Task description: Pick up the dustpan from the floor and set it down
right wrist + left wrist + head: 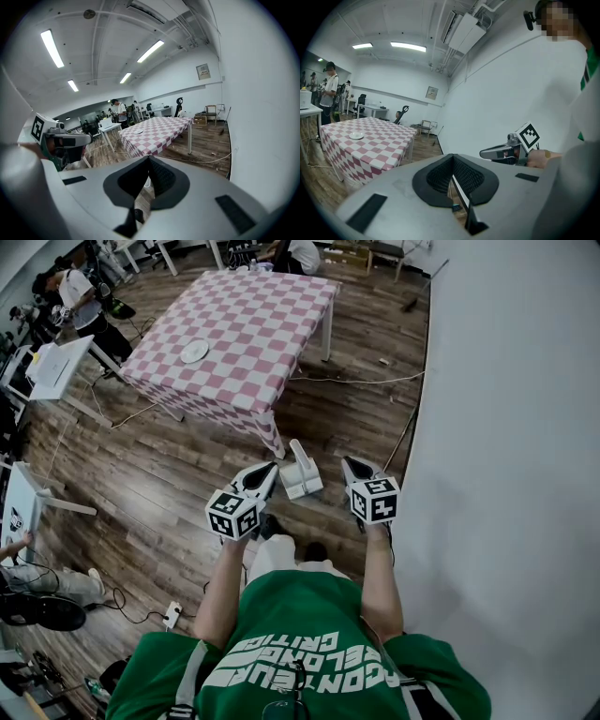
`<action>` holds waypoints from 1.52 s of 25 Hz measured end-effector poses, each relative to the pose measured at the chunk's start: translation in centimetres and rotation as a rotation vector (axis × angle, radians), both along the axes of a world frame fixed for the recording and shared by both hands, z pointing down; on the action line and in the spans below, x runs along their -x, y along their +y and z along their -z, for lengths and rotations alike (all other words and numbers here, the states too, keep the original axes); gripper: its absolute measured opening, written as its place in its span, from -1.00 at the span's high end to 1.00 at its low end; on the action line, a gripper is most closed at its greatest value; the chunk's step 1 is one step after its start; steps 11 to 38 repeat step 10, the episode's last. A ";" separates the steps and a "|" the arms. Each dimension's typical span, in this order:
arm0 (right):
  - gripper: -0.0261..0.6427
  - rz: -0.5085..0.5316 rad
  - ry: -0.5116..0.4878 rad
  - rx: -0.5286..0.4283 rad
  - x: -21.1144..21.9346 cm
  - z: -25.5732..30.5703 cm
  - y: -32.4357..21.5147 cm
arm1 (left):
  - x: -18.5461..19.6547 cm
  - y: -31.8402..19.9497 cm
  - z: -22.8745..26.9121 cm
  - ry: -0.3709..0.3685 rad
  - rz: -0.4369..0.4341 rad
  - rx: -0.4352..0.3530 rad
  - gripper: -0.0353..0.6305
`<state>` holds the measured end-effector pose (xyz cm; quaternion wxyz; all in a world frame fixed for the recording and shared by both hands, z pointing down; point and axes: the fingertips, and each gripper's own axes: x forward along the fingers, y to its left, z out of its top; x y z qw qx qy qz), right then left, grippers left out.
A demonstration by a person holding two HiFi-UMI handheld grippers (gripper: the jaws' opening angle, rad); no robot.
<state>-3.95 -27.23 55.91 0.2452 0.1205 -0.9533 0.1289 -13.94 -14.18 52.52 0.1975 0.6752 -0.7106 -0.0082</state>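
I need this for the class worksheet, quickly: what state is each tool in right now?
Left tool: closed, holding nothing.
Right tool: closed, holding nothing.

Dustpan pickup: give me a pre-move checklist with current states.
1. Dustpan on the floor, between and just ahead of both grippers, not touched: ok.
2. Left hand-held gripper empty: ok.
3. Left jaws open for a grasp: not ok, they are together.
4. Right hand-held gripper open for a grasp: not ok, jaws together, nothing held.
5. Clearance from the table corner just beyond the dustpan: cannot tell.
6. Which way the dustpan handle faces: cannot tell.
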 end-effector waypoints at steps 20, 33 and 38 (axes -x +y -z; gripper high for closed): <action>0.90 -0.035 0.003 -0.010 -1.0 -0.6 -1.3 | -0.5 -1.4 -0.6 -0.001 -0.025 -0.006 0.88; 0.90 -0.035 0.003 -0.010 -1.0 -0.6 -1.3 | -0.5 -1.4 -0.6 -0.001 -0.025 -0.006 0.88; 0.90 -0.035 0.003 -0.010 -1.0 -0.6 -1.3 | -0.5 -1.4 -0.6 -0.001 -0.025 -0.006 0.88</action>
